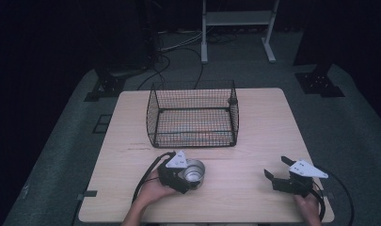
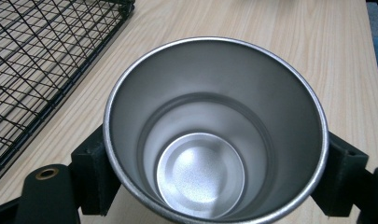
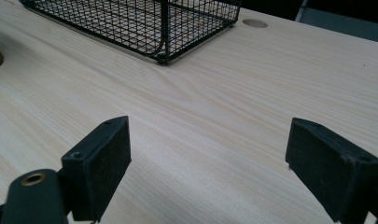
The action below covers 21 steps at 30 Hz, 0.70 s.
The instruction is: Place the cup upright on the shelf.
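- Gripping a steel cup (image 2: 214,135), the left gripper (image 1: 190,181) has its 2 jaws clenched on the cup's opposite sides, as the left gripper view shows.
- The cup stands upright and empty on the tabletop (image 1: 254,136), near the person's edge and a little left of centre, well short of the wire basket (image 1: 193,115).
- The basket sits toward the far side of the tabletop, open at the top, with nothing visible inside.
- The right gripper (image 1: 278,172) rests at the right, well apart from the cup; its jaws are spread wide with only bare wood between them.
- Step in hand, as a judgement: the grasp looks just made, and the lift has not begun.
- Next move likely calls for raising the cup straight up, carrying it forward over the basket's near wall, then lowering it inside before releasing.
- Care is needed to clear the wire rim and keep the smooth cup from slipping in the jaws.
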Each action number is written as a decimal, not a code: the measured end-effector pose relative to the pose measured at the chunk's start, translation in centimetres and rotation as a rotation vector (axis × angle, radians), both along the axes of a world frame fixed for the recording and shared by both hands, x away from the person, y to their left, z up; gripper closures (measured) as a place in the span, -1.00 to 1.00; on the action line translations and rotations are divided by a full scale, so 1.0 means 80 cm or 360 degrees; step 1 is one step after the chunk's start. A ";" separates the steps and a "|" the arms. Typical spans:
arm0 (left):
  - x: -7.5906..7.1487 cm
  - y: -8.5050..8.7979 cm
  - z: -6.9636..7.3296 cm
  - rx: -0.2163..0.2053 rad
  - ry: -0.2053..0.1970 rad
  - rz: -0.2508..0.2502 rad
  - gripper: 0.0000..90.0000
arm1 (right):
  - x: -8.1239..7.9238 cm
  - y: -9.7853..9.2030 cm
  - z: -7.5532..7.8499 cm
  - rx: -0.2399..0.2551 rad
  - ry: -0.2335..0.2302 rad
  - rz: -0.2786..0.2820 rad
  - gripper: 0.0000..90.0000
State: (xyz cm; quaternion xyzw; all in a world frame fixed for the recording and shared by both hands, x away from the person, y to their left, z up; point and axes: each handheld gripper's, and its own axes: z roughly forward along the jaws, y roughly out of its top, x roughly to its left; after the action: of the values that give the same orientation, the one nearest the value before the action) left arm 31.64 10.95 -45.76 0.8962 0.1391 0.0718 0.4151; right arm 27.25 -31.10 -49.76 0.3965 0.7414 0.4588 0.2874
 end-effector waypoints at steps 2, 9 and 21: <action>0.000 0.000 0.001 -0.0004 -0.0002 0.0002 -0.60 | 0.000 0.000 0.000 0.0000 0.0000 0.0000 -0.70; 0.000 0.002 0.014 -0.0025 -0.0017 -0.0003 -0.60 | 0.000 0.000 0.000 0.0000 0.0000 -0.0001 -0.70; 0.007 0.002 0.042 -0.0019 -0.0038 -0.0017 -0.60 | 0.001 0.000 0.000 0.0007 -0.0001 -0.0002 -0.70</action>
State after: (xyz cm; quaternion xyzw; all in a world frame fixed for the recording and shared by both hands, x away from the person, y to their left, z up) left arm 32.17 11.08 -42.39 0.8935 0.1298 0.0794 0.4226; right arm 27.29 -31.14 -49.77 0.3975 0.7401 0.4602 0.2871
